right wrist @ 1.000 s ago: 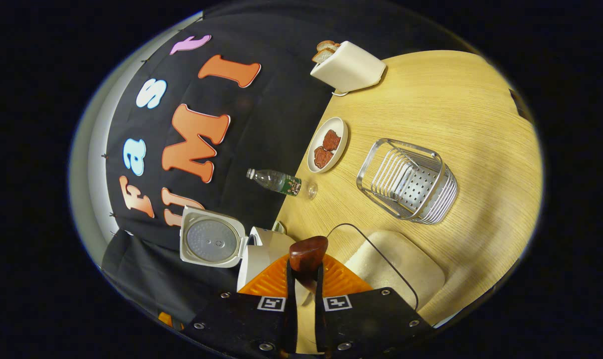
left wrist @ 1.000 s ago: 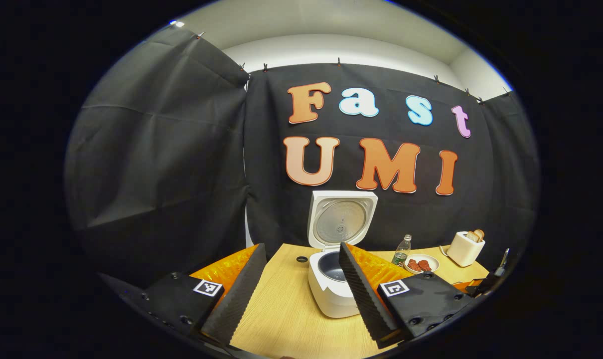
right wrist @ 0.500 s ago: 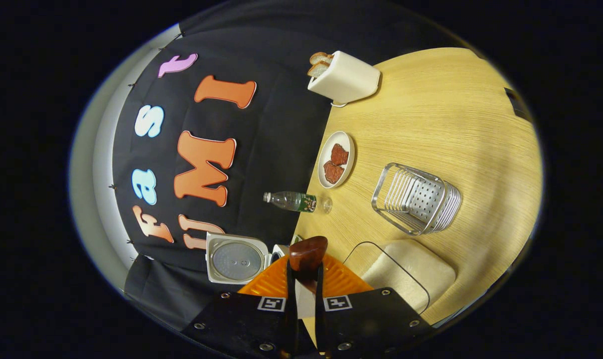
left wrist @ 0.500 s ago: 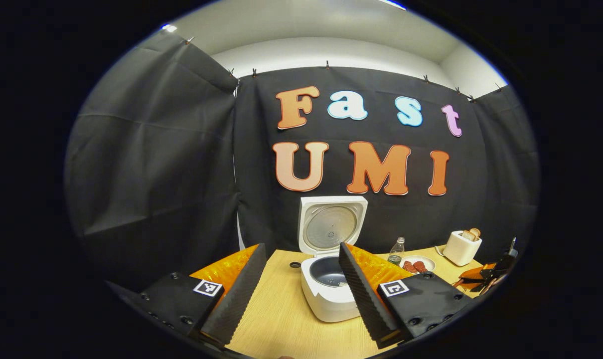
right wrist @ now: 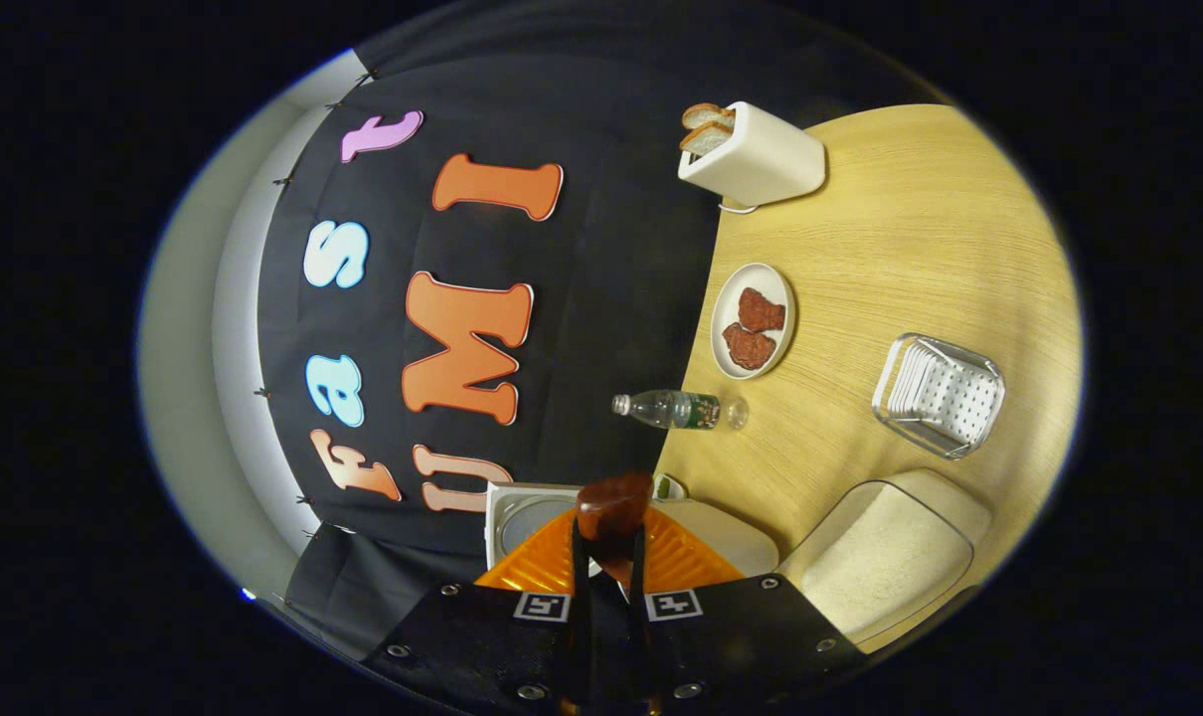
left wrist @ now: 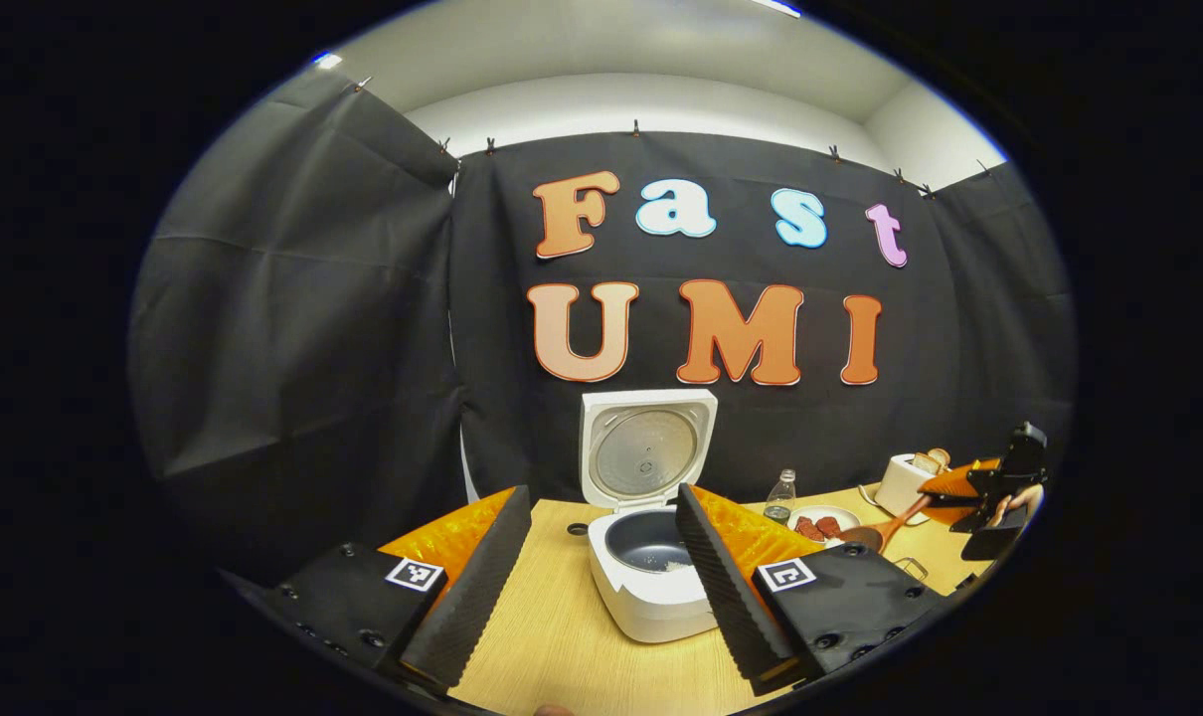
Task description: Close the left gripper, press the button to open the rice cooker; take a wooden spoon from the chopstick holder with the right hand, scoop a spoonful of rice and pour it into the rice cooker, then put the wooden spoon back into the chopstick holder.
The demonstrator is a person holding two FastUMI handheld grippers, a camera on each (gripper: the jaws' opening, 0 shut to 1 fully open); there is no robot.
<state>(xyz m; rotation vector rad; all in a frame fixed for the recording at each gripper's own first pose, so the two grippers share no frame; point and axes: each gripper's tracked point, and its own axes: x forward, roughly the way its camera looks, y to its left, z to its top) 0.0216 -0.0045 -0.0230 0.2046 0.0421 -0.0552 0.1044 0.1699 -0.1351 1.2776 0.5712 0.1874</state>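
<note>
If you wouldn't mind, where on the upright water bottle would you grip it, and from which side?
Probably grip the water bottle around its straight labelled body, below the narrow neck, coming in level from the front. It stands upright close to the wall cloth, with the plate on one side and the rice cooker on the other.

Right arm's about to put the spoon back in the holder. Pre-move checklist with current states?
1. Right gripper shut on the wooden spoon: ok.
2. Rice delivered: small white patch in the rice cooker pot: ok; amount cannot tell.
3. Spoon bowl empty: cannot tell.
4. Chopstick holder upright on the table, nothing seen inside: ok.
5. Path to holder: plate and bottle lie off to the side: probably ok.
6. Left gripper open, apart from cooker: ok.
</note>
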